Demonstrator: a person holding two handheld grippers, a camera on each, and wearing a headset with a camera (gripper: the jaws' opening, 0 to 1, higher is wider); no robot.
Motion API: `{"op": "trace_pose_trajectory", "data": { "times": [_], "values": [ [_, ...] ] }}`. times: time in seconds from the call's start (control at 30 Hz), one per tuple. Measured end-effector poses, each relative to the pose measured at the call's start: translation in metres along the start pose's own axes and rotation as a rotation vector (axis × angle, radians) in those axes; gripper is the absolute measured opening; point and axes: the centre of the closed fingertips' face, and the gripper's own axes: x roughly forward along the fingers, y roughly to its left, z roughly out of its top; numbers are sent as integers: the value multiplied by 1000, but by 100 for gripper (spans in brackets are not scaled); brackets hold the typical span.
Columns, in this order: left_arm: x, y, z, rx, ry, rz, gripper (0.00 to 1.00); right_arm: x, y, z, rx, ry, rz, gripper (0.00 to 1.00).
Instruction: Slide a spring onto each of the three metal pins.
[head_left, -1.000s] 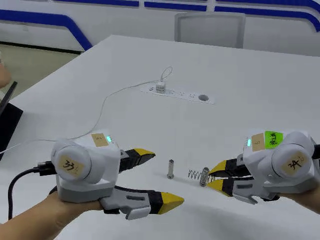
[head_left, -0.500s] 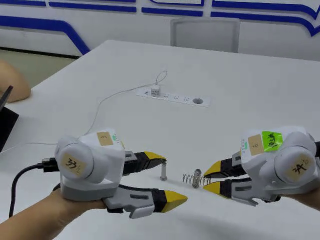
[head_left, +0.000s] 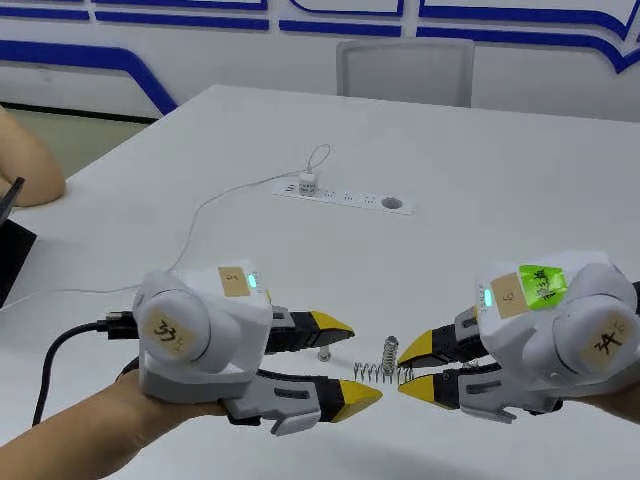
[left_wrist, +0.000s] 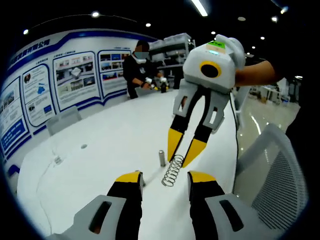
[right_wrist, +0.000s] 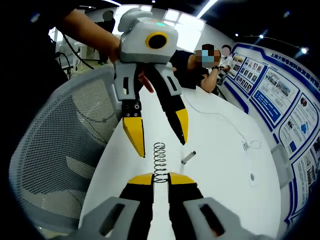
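**Spring gripped at one end, two pins close by**

In the head view the left gripper (head_left: 348, 360) sits nearest at lower left, its yellow-tipped jaws spread wide and holding nothing; the left gripper view shows the same gap, with the spring (left_wrist: 172, 170) lying on the white table (left_wrist: 100, 150) just ahead of the jaw tips. The right gripper (head_left: 410, 368) faces it from the lower right, its tips pointing toward the left gripper. In the right gripper view its jaws are drawn in on the near end of the spring, with the coil touching both yellow pads; the rest of the spring runs straight out toward the open left gripper. The spring lies along the table and is not on any pin. One pin (head_left: 390, 346) stands upright just behind the spring, near the right gripper's tips; a second pin (head_left: 323, 353) shows just beside the left gripper's upper jaw, apart from the spring. Farther back a thin white cable (head_left: 215, 200) curves across the table to a power strip (head_left: 345, 194); past the far edge stands a grey chair (head_left: 405, 68).
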Motion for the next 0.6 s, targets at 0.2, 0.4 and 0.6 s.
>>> {"op": "trace_pose_trajectory", "data": {
  "times": [0.2, 0.4, 0.6],
  "values": [
    [0, -2, -6, 21, 23, -14, 31, 0, 1, 1, 4, -4, 4, 11],
    [0, -6, -9, 50, 39, -34, 22, 4, 6, 4, -7, -10, 31, 11],
    [2, -9, -12, 80, 52, -46, 19, 6, 8, 7, -15, -17, 52, 11]
  ]
}}
